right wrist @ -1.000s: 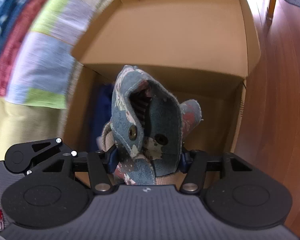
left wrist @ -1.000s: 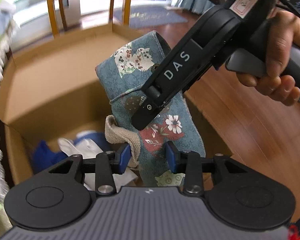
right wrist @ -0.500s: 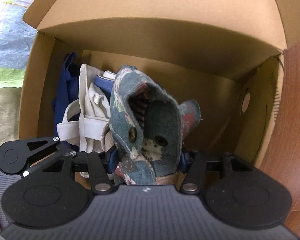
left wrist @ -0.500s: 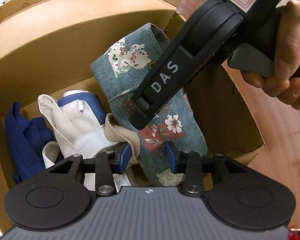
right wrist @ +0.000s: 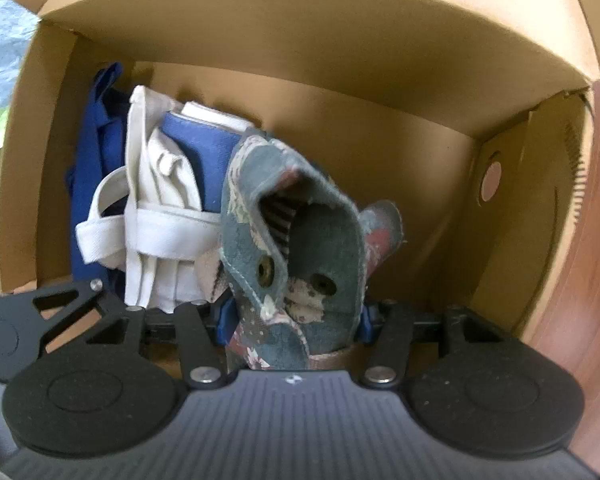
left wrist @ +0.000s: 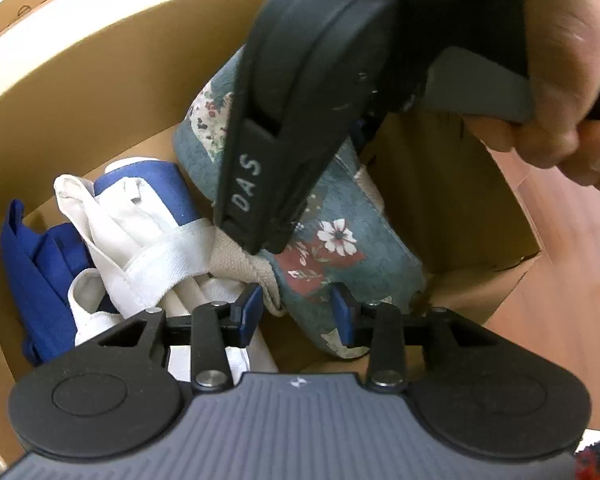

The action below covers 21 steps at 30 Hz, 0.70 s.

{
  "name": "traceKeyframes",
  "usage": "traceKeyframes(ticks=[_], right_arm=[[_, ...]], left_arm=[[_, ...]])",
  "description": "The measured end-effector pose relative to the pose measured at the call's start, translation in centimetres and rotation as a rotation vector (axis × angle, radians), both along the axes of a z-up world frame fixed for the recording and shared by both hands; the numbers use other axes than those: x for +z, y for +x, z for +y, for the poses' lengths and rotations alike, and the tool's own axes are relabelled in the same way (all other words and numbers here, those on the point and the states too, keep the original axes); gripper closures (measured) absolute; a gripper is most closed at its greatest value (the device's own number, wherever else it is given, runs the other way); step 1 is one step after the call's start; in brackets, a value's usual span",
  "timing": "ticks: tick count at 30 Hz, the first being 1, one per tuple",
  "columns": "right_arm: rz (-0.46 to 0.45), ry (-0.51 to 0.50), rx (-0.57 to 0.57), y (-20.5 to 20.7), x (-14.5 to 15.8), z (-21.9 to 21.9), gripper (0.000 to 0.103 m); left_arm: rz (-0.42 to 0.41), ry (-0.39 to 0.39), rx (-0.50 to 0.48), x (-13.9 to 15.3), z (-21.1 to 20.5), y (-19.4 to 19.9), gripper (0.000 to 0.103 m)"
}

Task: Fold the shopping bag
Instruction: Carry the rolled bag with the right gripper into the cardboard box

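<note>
- Left wrist view: we are seeing the left gripper (left wrist: pixel 296 312) clamping the near end of the folded floral shopping bag (left wrist: pixel 340 248), its blue pads pressing on the fabric and on the beige webbing handle (left wrist: pixel 240 264).
- Only this view is showing the right gripper (left wrist: pixel 260 236) from outside: its black body, lettered "DAS", is reaching down onto the bundle, and the person's hand (left wrist: pixel 556 92) is wrapping the grey handle at upper right.
- Right wrist view: we are looking along the right gripper (right wrist: pixel 294 318), which is clenching the rolled bag (right wrist: pixel 296 248) between its blue pads; the bag is standing up between the fingers, its open end facing the camera.
- Only here are we seeing the brass snap (right wrist: pixel 266 269) on the flap and its mate (right wrist: pixel 323 283) on the inner face, unfastened and apart.
- In both views the bag is sitting inside the cardboard box (right wrist: pixel 380 152), just beside a white-and-blue bag (right wrist: pixel 168 208) and a dark blue cloth (right wrist: pixel 96 152) packed against the left wall.
- Wooden floor (left wrist: pixel 580 264) is showing to the right of the box.
- Against the frames a second earlier, we are finding both grippers lowered: the chair, rug and patchwork cloth have gone from view, the box walls are filling the frame, and the bundle is lying deep in the box, with both grips unchanged.
</note>
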State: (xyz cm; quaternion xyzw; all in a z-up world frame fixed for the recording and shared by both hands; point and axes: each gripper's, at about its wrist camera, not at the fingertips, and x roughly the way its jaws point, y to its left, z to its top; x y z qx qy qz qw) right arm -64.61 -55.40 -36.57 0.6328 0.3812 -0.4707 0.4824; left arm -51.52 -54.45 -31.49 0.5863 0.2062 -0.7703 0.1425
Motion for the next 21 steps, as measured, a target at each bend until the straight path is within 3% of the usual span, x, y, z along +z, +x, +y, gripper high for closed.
traceKeyframes(ticks=[5, 14, 21], right_arm=[[0.039, -0.026, 0.025, 0.6, -0.3, 0.2, 0.044], [0.174, -0.176, 0.157, 3.3, 0.8, 1.2, 0.030], [0.147, -0.177, 0.178, 3.3, 2.2, 1.1, 0.029]], left_arm=[[0.006, 0.017, 0.015, -0.5, -0.4, 0.2, 0.059], [-0.005, 0.023, 0.002, -1.4, -0.2, 1.0, 0.059], [-0.007, 0.022, 0.004, -1.8, -0.4, 2.0, 0.060]])
